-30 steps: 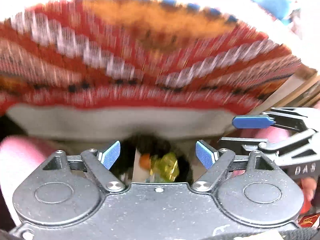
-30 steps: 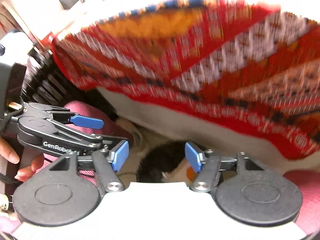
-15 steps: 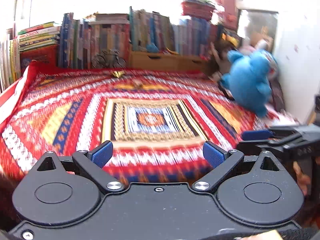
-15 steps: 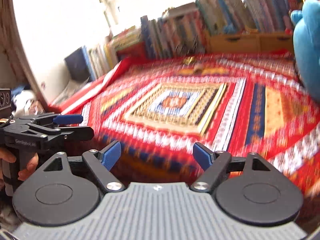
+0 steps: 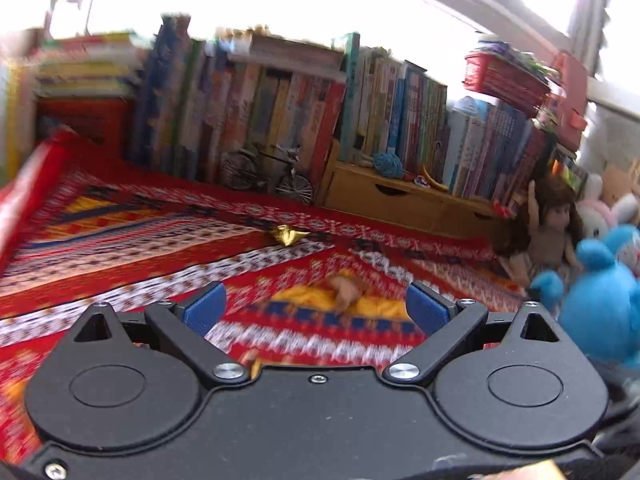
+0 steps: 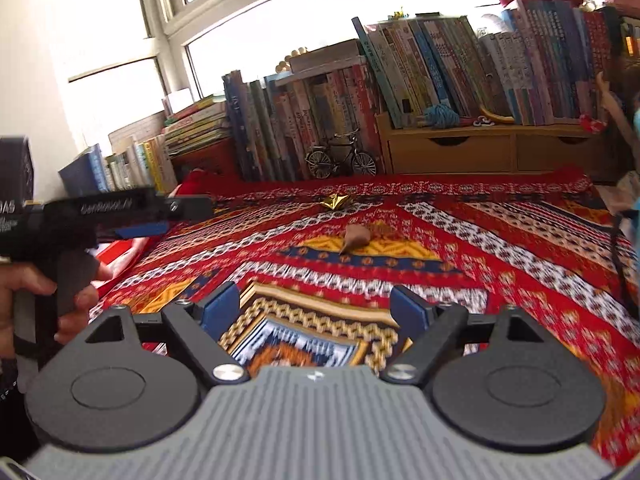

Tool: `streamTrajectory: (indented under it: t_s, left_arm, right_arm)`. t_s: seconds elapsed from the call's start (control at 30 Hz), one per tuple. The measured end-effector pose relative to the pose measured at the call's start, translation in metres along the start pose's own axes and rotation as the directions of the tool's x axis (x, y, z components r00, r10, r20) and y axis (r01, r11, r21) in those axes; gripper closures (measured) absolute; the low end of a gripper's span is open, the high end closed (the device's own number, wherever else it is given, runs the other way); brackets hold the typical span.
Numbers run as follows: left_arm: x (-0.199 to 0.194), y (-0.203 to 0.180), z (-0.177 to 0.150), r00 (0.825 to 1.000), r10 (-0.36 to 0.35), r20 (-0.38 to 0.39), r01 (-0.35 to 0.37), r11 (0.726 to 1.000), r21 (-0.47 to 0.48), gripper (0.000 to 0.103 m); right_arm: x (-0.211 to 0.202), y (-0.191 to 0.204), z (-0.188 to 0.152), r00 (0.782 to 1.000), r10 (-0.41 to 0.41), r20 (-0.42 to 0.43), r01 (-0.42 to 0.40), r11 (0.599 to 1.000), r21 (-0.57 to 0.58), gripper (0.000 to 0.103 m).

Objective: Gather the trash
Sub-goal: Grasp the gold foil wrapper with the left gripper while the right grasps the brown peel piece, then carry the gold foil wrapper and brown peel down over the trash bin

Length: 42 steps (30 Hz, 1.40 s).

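Two pieces of trash lie on the patterned red blanket (image 6: 500,232). A crumpled gold foil wrapper (image 6: 336,201) rests near the blanket's far edge. A brown, cone-shaped scrap (image 6: 356,237) lies just in front of it, on a yellow band, apart from it.

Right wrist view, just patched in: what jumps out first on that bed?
The red patterned blanket fills the view, with two scraps lying on it: a crumpled gold wrapper near the far edge and a brown scrap nearer the middle. Behind them a row of books lines the window, with a small model bicycle standing in front. Both grippers are open with nothing between the fingers, the left gripper aimed roughly at the brown scrap.
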<state>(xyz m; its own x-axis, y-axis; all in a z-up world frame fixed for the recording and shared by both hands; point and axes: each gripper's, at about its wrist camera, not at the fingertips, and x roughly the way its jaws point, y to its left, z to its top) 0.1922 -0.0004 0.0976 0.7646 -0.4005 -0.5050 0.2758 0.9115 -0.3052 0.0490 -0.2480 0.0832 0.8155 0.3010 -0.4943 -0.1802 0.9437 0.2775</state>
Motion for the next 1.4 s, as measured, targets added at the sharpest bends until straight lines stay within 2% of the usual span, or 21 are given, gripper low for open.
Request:
streamTrajectory:
  t_s: [0.07,0.13,0.3,0.37,0.47,0.53,0.63,0.7,0.73,0.77,0.8,0.83,0.87,0.9,0.93,1.07,1.4]
  left_arm:
    - [0.037,0.011,0.019,1.000,0.012,-0.010,-0.012,0.999,-0.036,0.007]
    - [0.075,0.019,0.030,0.998,0.064,-0.015,-0.065,0.996,-0.060,0.007]
    - [0.162,0.028,0.038,0.985,0.150,-0.084,-0.158,0.984,-0.086,0.007]
    - [0.185,0.027,0.033,0.982,0.157,-0.109,-0.170,0.979,-0.115,0.009]
    - [0.212,0.028,0.033,0.985,0.147,-0.094,-0.159,0.977,-0.144,0.009]
    - [0.228,0.026,0.033,0.982,0.158,-0.099,-0.170,0.977,-0.126,0.009]
    - [0.248,0.025,0.032,0.968,0.210,-0.140,-0.225,0.969,-0.102,0.009]
    - [0.259,0.027,0.029,0.966,0.205,-0.156,-0.222,0.970,-0.099,0.016]
    - [0.259,0.026,0.027,0.967,0.216,-0.135,-0.228,0.971,-0.077,0.022]
    - [0.259,0.025,0.026,0.968,0.214,-0.128,-0.223,0.973,-0.061,0.044]
    - [0.259,0.024,0.025,0.967,0.220,-0.126,-0.227,0.973,-0.038,0.064]
    - [0.258,0.023,0.024,0.964,0.230,-0.134,-0.234,0.972,-0.018,0.066]
    - [0.258,0.023,0.024,0.964,0.226,-0.142,-0.229,0.974,-0.004,0.068]
    - [0.252,0.022,0.026,0.965,0.214,-0.149,-0.217,0.976,-0.004,0.070]
    - [0.249,0.023,0.026,0.967,0.206,-0.152,-0.211,0.977,-0.016,0.071]
    - [0.234,0.020,0.028,0.969,0.199,-0.146,-0.207,0.977,-0.045,0.072]
    - [0.167,-0.010,0.025,0.976,0.183,-0.114,-0.179,0.983,0.040,0.072]
  right_arm:
    - [0.029,-0.003,0.010,1.000,-0.022,-0.012,0.022,1.000,-0.018,0.013]
    - [0.063,-0.007,0.019,0.998,-0.044,-0.045,0.042,0.998,-0.040,0.014]
    - [0.130,-0.020,0.026,0.991,-0.037,-0.126,0.033,0.999,-0.037,0.014]
    - [0.148,-0.028,0.026,0.990,-0.034,-0.138,0.032,0.999,-0.018,0.014]
    - [0.172,-0.036,0.028,0.989,-0.027,-0.148,0.027,1.000,-0.001,0.014]
    - [0.183,-0.041,0.030,0.989,-0.020,-0.145,0.021,1.000,0.005,0.014]
    - [0.202,-0.047,0.031,0.988,-0.012,-0.155,0.016,1.000,0.025,0.014]
    - [0.211,-0.047,0.031,0.989,-0.010,-0.150,0.013,1.000,0.017,0.015]
    - [0.213,-0.046,0.031,0.989,-0.015,-0.146,0.016,1.000,0.007,0.016]
    - [0.216,-0.045,0.032,0.988,-0.012,-0.151,0.013,1.000,0.000,0.017]
    - [0.217,-0.045,0.033,0.988,-0.007,-0.155,0.006,1.000,-0.008,0.027]
    - [0.217,-0.044,0.033,0.987,-0.009,-0.159,0.006,1.000,-0.020,0.030]
    - [0.217,-0.043,0.033,0.987,-0.024,-0.162,0.017,0.999,-0.040,0.043]
    - [0.216,-0.041,0.033,0.986,-0.039,-0.164,0.029,0.997,-0.066,0.065]
    - [0.214,-0.039,0.032,0.984,-0.057,-0.168,0.043,0.996,-0.084,0.071]
    - [0.207,-0.041,0.033,0.985,-0.040,-0.169,0.029,0.998,-0.062,0.073]
    - [0.154,-0.041,0.033,0.990,-0.051,-0.129,0.046,0.998,-0.040,0.073]
